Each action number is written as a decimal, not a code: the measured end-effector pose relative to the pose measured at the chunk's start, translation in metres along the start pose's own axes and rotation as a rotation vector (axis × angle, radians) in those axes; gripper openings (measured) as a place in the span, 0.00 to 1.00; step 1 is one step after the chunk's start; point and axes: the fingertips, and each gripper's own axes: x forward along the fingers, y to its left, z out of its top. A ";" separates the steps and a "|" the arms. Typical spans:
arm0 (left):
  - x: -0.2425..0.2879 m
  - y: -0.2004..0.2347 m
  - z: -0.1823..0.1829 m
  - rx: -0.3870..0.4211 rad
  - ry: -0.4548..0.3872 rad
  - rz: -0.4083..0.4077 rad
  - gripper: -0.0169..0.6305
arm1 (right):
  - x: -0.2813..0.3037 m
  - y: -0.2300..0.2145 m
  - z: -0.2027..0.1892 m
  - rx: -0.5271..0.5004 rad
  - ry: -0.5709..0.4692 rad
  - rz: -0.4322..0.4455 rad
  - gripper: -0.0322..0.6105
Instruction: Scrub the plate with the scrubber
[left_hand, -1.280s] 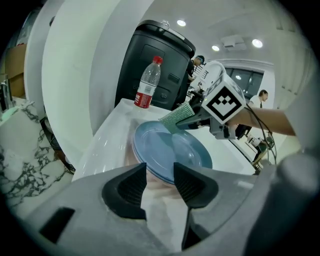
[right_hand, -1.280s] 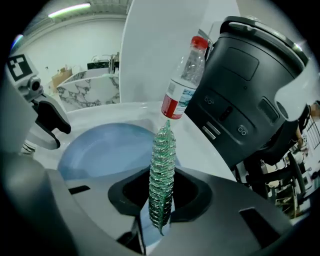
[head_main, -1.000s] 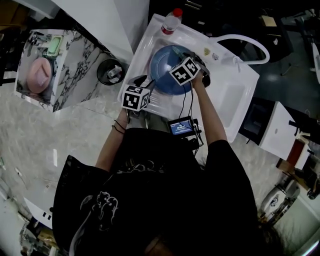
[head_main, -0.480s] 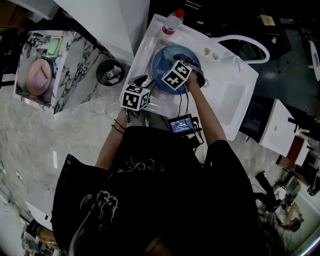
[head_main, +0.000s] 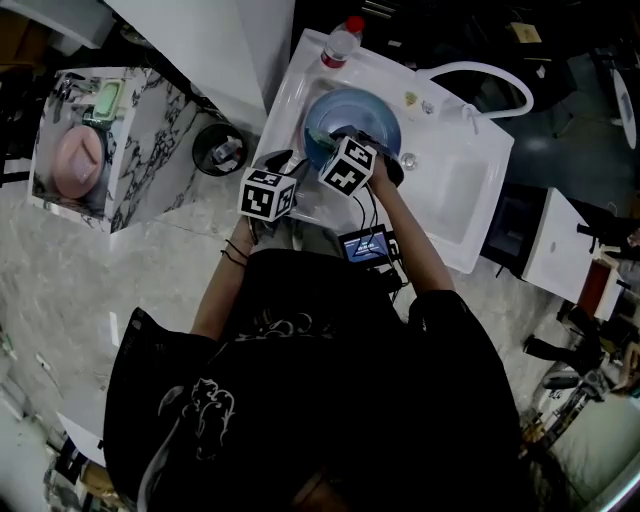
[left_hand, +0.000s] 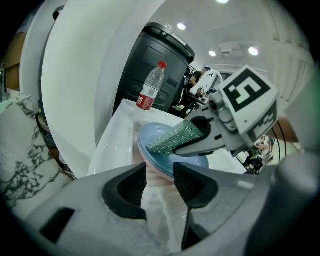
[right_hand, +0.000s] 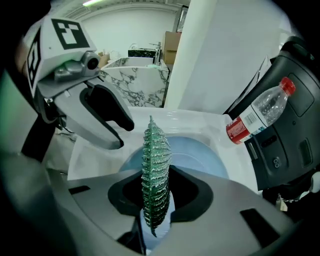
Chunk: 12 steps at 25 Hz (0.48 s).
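Observation:
A blue plate (head_main: 355, 112) lies in the white sink (head_main: 455, 190). My right gripper (head_main: 330, 143) is shut on a green mesh scrubber (right_hand: 156, 165) that stands edge-up between its jaws, over the plate's (right_hand: 192, 152) near left part. In the left gripper view the scrubber (left_hand: 175, 138) rests on the plate (left_hand: 172, 160). My left gripper (left_hand: 160, 186) is open just short of the plate's near rim, with nothing between its jaws. In the head view its marker cube (head_main: 268, 193) sits at the sink's front left edge.
A clear bottle with a red cap (head_main: 341, 42) stands at the sink's far left corner. A white hose (head_main: 480, 78) loops at the back right. A black bin (head_main: 220, 147) and a marble counter (head_main: 150, 110) lie left of the sink. A small screen (head_main: 362, 247) hangs in front.
My right gripper has slid the scrubber from the plate's right side toward its near left part. The left gripper has stayed in place.

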 end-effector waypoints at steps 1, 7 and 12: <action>-0.001 0.001 0.000 -0.004 -0.002 0.000 0.30 | -0.001 0.005 -0.003 0.013 0.000 0.016 0.19; -0.005 0.005 0.007 -0.030 -0.027 -0.004 0.30 | -0.017 0.032 -0.012 0.089 -0.021 0.148 0.19; 0.001 0.001 0.011 -0.006 -0.022 -0.015 0.30 | -0.023 0.042 -0.021 0.155 -0.049 0.217 0.19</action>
